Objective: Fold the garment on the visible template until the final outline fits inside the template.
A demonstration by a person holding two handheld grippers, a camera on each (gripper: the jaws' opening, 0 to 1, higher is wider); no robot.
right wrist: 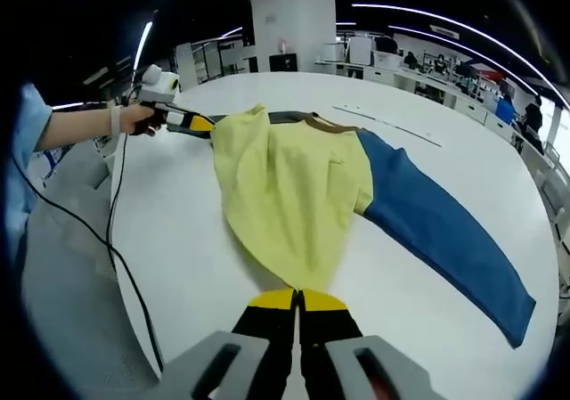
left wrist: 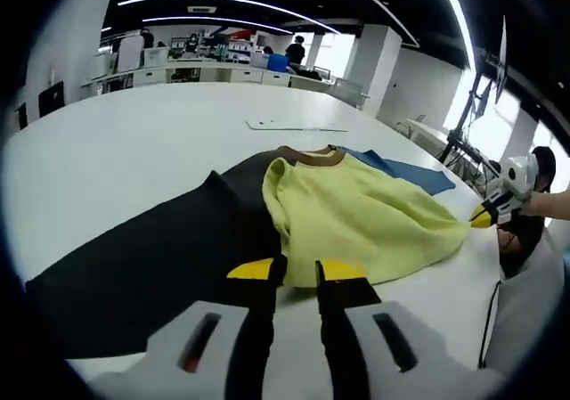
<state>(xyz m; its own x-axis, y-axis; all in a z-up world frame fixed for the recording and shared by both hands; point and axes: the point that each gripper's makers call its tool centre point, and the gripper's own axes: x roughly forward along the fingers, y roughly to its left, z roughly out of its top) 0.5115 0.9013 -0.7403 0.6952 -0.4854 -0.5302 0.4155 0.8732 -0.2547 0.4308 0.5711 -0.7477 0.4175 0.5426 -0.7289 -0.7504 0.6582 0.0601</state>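
Table [right wrist: 205, 266]: white, carries everything.
Template [left wrist: 151, 257]: dark sheet under the garment.
Garment [right wrist: 294, 186]: yellow body, blue sleeve [right wrist: 445, 231] stretched toward the table's far edge.
Left gripper [left wrist: 298, 271]: jaws slightly apart at the yellow edge; grip unclear.
Right gripper [right wrist: 297, 299]: jaws closed on the yellow hem.

Soft matt cloth garment [right wrist: 294, 195] lies on a smooth, faintly glossy table [right wrist: 187, 266].

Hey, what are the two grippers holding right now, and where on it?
Both hold the yellow garment: the right gripper is shut on its hem corner, and the left gripper pinches its opposite edge.
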